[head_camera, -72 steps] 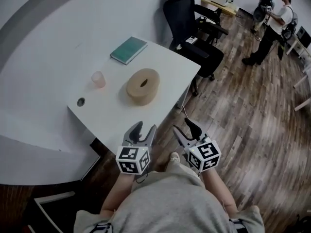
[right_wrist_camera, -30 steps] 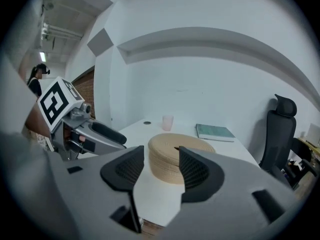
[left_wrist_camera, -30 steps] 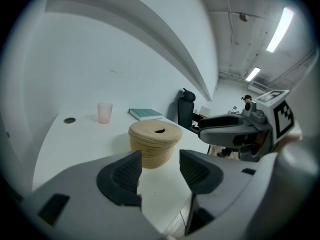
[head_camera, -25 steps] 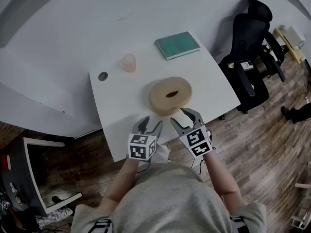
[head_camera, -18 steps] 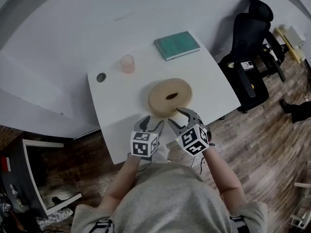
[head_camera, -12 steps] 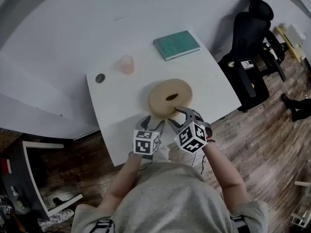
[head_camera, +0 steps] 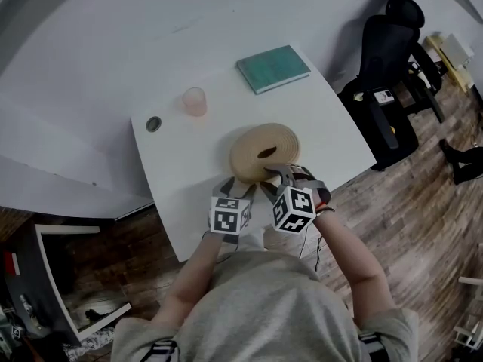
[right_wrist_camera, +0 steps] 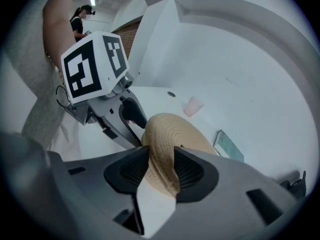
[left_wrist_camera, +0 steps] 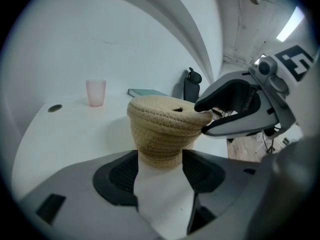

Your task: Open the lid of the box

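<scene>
A round woven straw box with its lid on stands near the front edge of the white table. My right gripper is turned on its side at the lid's near right rim. Its jaws are closing, and the pads touch the rim from both sides. My left gripper sits low at the box's near left side. Its jaws are opening wide, and the box's lower wall shows between the fingertips without the pads pressing it.
A pink cup, a cable hole and a green book lie further back on the table. A black office chair stands to the right on the wooden floor. A person stands far off.
Both grippers have moved forward to the box. The right gripper has rolled onto its side and narrowed around the lid's rim. The left gripper has come up against the box's base.
</scene>
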Available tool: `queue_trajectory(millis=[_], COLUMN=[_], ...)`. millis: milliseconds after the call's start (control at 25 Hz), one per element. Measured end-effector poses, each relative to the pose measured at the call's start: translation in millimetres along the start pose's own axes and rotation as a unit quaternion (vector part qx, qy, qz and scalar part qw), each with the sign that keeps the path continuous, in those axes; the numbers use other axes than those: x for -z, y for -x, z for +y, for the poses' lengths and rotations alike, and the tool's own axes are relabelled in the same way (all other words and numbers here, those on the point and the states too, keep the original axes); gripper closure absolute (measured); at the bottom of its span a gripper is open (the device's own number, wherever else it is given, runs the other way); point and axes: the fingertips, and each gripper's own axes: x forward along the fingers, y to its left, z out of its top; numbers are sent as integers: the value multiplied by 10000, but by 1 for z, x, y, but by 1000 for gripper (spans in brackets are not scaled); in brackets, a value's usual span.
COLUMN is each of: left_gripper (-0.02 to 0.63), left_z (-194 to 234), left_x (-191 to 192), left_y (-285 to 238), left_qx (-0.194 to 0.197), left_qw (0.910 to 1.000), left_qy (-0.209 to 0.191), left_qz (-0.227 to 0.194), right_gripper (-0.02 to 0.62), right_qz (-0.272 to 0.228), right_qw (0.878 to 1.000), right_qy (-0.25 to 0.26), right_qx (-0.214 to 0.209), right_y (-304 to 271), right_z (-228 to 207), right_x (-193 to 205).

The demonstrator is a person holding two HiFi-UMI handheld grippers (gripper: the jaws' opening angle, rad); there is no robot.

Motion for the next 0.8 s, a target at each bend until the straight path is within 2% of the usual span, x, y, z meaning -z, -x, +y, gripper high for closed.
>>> queue_trajectory(millis=[200,800], left_gripper=[357,357], left_z=[-1,0], left_x=[0,0], left_y=[-5,-6], left_qx=[88,38], left_qw=[10000,10000], left_qy=[44,-20], left_qz=[15,50], right_gripper=[451,477], right_qz=[43,112], right_qw=[9997,9984], right_qy=[167,511], right_qx=[-148,-192], right_y=[-2,0], right_z=[3,4], right_x=[0,-1])
